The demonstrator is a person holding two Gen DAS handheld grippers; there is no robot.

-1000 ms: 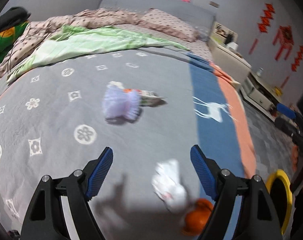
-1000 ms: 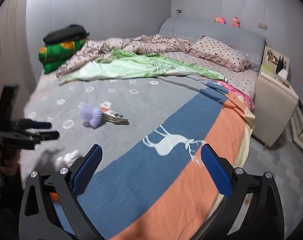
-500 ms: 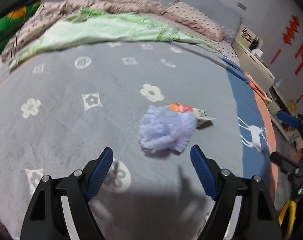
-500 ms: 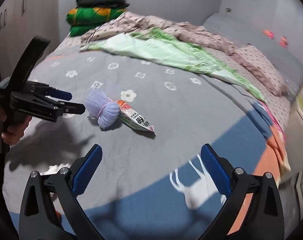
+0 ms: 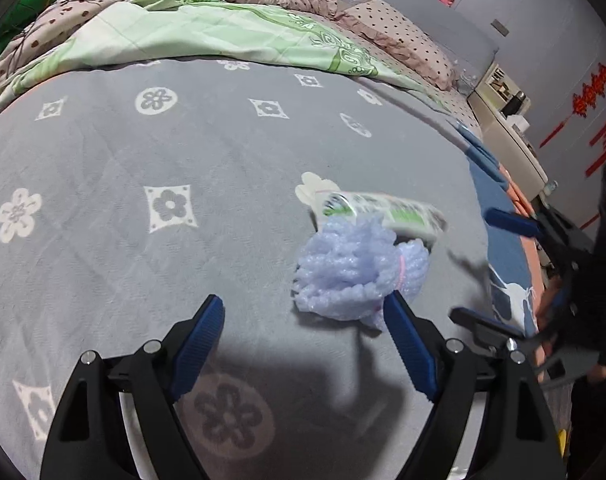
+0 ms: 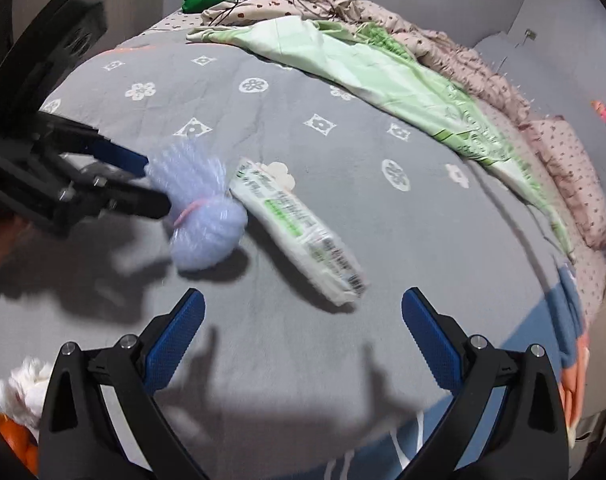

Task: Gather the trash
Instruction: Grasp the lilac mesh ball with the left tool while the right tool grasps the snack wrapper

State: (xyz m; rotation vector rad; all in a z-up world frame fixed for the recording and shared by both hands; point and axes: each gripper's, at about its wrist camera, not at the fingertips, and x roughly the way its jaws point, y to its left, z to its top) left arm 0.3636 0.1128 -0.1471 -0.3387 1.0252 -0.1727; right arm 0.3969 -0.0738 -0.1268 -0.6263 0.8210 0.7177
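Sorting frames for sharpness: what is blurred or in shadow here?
Left wrist view: the wrapper and right tongs smear with motion; the lavender foam bundle stays fairly sharp. Right wrist view: wrapper streaked, dark tong shadows across the grey blanket.

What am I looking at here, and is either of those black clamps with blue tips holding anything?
They are hand-held grippers, one in each of a person's hands, each filmed by its own camera looking along its fingers. On the grey bedspread lie a lilac plastic bundle and a white-and-green wrapper. The left gripper is at the bundle with its jaws opening, one finger beside it, nothing gripped. The right gripper hangs open just short of the wrapper, empty. A white crumpled tissue lies at the bed's edge.
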